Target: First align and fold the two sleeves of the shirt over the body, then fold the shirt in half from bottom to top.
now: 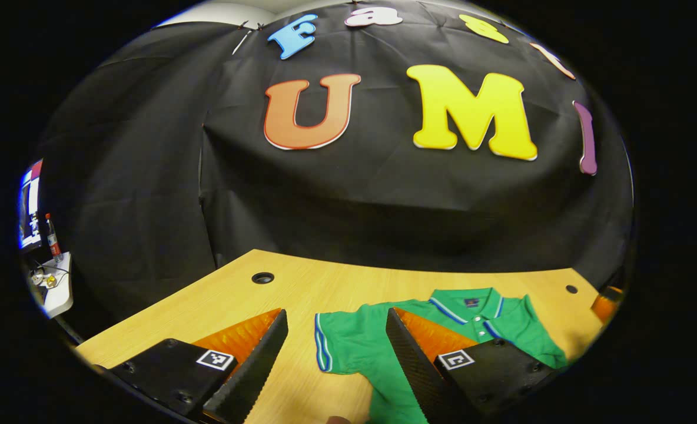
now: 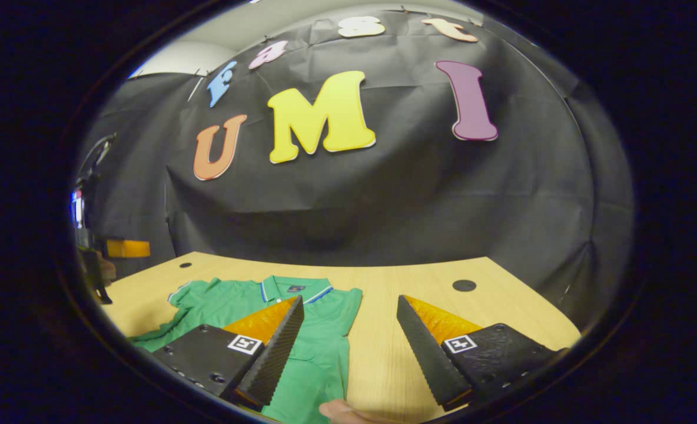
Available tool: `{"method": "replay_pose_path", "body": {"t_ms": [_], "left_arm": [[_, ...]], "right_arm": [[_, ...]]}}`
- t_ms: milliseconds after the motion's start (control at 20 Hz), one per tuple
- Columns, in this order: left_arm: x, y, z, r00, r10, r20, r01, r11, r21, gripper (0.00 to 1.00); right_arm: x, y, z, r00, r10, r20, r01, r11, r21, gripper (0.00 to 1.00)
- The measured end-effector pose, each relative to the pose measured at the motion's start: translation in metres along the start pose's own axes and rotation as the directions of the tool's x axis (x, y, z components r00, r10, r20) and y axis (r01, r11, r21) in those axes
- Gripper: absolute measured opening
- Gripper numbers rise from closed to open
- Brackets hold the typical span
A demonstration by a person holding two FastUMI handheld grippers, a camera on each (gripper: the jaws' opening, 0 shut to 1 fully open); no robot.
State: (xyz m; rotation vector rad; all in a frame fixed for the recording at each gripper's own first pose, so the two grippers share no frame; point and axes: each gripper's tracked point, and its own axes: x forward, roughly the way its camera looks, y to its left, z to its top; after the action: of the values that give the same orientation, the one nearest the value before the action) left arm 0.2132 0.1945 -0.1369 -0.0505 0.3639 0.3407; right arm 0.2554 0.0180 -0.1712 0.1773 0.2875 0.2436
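Note:
A green polo shirt (image 1: 366, 341) lies flat on the wooden table (image 1: 301, 294), collar (image 1: 466, 303) towards the booth wall. Its sleeve with a blue and white cuff (image 1: 323, 344) spreads out to the left. My left gripper (image 1: 336, 312) hovers open above that sleeve, its right finger over the shirt's chest. In the right gripper view the shirt (image 2: 236, 303) lies at the left with its collar (image 2: 295, 288) far. My right gripper (image 2: 349, 298) is open over the shirt's straight right edge, one finger above the cloth and one above bare table (image 2: 384, 341).
Round cable holes (image 1: 262, 277) (image 2: 464, 285) sit near the table's far corners. A monitor (image 1: 30, 206), a bottle (image 1: 51, 235) and a small white stand (image 1: 60, 288) are off to the left. A fingertip (image 2: 342, 409) shows at the bottom edge.

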Motion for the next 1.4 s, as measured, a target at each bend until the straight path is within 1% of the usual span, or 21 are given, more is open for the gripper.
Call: {"method": "replay_pose_path", "body": {"t_ms": [100,150,250,300,350,400,450,500,550,600,650,700,750,800,850,900,1000,1100,1150,1350,1400], "left_arm": [[0.026,-0.003,-0.014,0.999,-0.031,-0.019,0.031,0.999,-0.012,1.0],[0.038,-0.008,-0.026,0.997,-0.05,-0.051,0.049,0.998,-0.03,1.0],[0.057,-0.005,-0.049,0.991,-0.038,-0.127,0.03,0.997,-0.069,1.0],[0.064,-0.001,-0.056,0.987,-0.018,-0.16,0.005,0.997,-0.081,1.0],[0.07,0.002,-0.06,0.984,-0.003,-0.177,-0.012,0.996,-0.085,1.0],[0.075,0.004,-0.063,0.981,0.002,-0.192,-0.02,0.996,-0.092,1.0],[0.08,0.003,-0.067,0.978,-0.009,-0.21,-0.012,0.995,-0.096,1.0],[0.085,0.0,-0.071,0.972,-0.031,-0.232,0.006,0.994,-0.107,1.0],[0.089,-0.004,-0.077,0.963,-0.046,-0.265,0.016,0.993,-0.116,0.99],[0.091,-0.004,-0.088,0.95,-0.052,-0.309,0.016,0.993,-0.117,0.84],[0.092,-0.006,-0.097,0.937,-0.057,-0.346,0.021,0.994,-0.108,0.76],[0.093,-0.002,-0.105,0.926,-0.042,-0.375,0.011,0.996,-0.085,0.67],[0.092,0.003,-0.103,0.925,-0.019,-0.379,-0.003,0.998,-0.057,0.55],[0.095,0.003,-0.1,0.929,-0.023,-0.368,0.0,0.998,-0.062,0.43],[0.096,0.0,-0.098,0.931,-0.035,-0.363,0.008,0.997,-0.074,0.37],[0.096,-0.002,-0.099,0.93,-0.037,-0.366,0.011,0.997,-0.073,0.24],[0.096,-0.004,-0.096,0.931,-0.029,-0.364,0.009,0.998,-0.057,0.12],[0.095,-0.006,-0.085,0.94,-0.02,-0.342,0.004,0.999,-0.046,0.09],[0.095,-0.009,-0.08,0.944,-0.019,-0.331,0.006,0.999,-0.041,0.09],[0.088,-0.029,-0.062,0.951,-0.023,-0.31,0.025,1.0,0.005,0.09],[0.086,-0.031,-0.06,0.952,-0.011,-0.306,0.02,0.999,0.028,0.09]], "right_arm": [[0.001,-0.009,0.002,1.0,-0.026,0.007,0.026,1.0,0.013,0.96],[0.001,-0.009,0.002,1.0,-0.021,0.015,0.021,1.0,0.001,0.96],[0.001,-0.004,0.003,1.0,-0.003,0.018,0.004,1.0,-0.011,0.96],[0.001,-0.001,0.001,1.0,0.005,0.009,-0.005,1.0,-0.013,0.91],[0.0,0.001,-0.002,1.0,0.008,0.003,-0.008,1.0,-0.025,0.96],[0.002,0.002,-0.003,1.0,0.004,0.001,-0.004,0.999,-0.039,0.96],[0.002,0.003,-0.006,1.0,0.003,-0.008,-0.003,0.999,-0.048,0.96],[0.003,0.005,-0.008,1.0,0.006,-0.015,-0.007,0.999,-0.053,1.0],[0.003,0.006,-0.009,1.0,0.009,-0.02,-0.01,0.998,-0.055,0.96],[0.003,0.007,-0.009,1.0,0.01,-0.022,-0.012,0.998,-0.058,0.96],[0.003,0.006,-0.009,1.0,0.007,-0.023,-0.008,0.998,-0.056,0.91],[0.003,0.006,-0.008,1.0,0.006,-0.023,-0.007,0.999,-0.053,0.96],[0.003,0.006,-0.008,1.0,0.004,-0.021,-0.005,0.999,-0.045,0.96],[0.002,0.005,-0.007,1.0,0.001,-0.022,-0.002,0.999,-0.039,0.96],[0.003,0.004,-0.007,1.0,-0.002,-0.022,0.002,0.999,-0.032,0.91],[0.003,0.003,-0.007,1.0,-0.004,-0.024,0.004,1.0,-0.026,0.91],[0.004,0.002,-0.009,1.0,-0.011,-0.029,0.011,1.0,-0.025,0.91],[0.003,0.002,-0.011,0.999,-0.013,-0.033,0.012,0.999,-0.03,0.91],[0.003,0.003,-0.011,0.999,-0.009,-0.033,0.008,0.999,-0.032,0.96],[0.003,0.005,-0.011,0.999,-0.007,-0.032,0.006,0.999,-0.04,0.96],[0.003,0.004,-0.011,0.999,-0.011,-0.033,0.01,0.999,-0.042,0.91]]}}
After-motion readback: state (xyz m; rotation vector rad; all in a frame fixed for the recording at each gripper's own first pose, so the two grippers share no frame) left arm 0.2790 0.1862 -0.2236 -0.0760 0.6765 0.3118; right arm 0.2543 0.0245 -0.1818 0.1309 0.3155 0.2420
